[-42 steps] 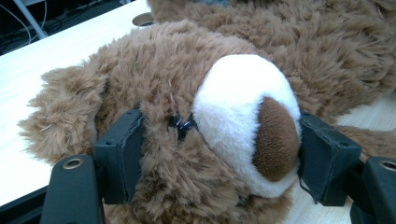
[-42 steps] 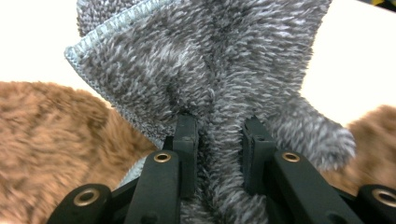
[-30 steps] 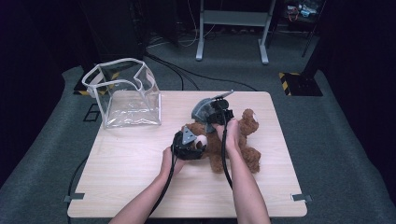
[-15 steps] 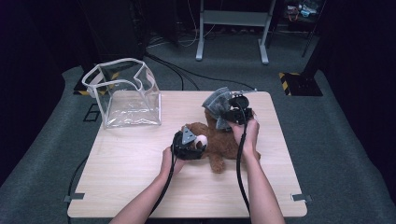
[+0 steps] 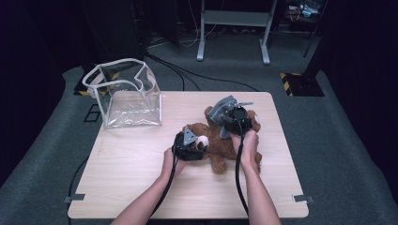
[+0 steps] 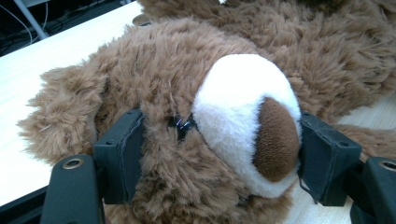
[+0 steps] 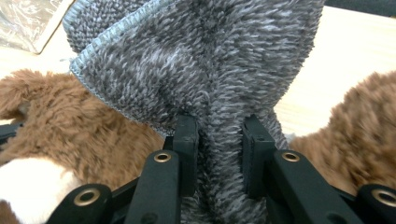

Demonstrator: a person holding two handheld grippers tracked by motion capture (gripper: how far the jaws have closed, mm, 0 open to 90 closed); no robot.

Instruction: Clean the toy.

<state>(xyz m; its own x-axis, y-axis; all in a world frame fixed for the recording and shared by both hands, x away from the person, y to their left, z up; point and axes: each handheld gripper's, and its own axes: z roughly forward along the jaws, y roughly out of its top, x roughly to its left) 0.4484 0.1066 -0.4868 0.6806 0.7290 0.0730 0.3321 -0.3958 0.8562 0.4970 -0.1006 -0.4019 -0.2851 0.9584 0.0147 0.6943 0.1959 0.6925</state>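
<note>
High view, near to far: left gripper [image 5: 190, 146] clamping brown teddy bear [image 5: 220, 143] by the head, pads pressing into fur on either side of the white snout [image 6: 245, 116], bear lying on the wooden table [image 5: 141, 164]. Just beyond, right gripper [image 5: 233, 118] pinching a fold of grey knitted cloth [image 7: 201, 60], holding it above the bear's body. Farther left, standing apart: clear plastic bag [image 5: 124, 96], mouth gaping open.
</note>
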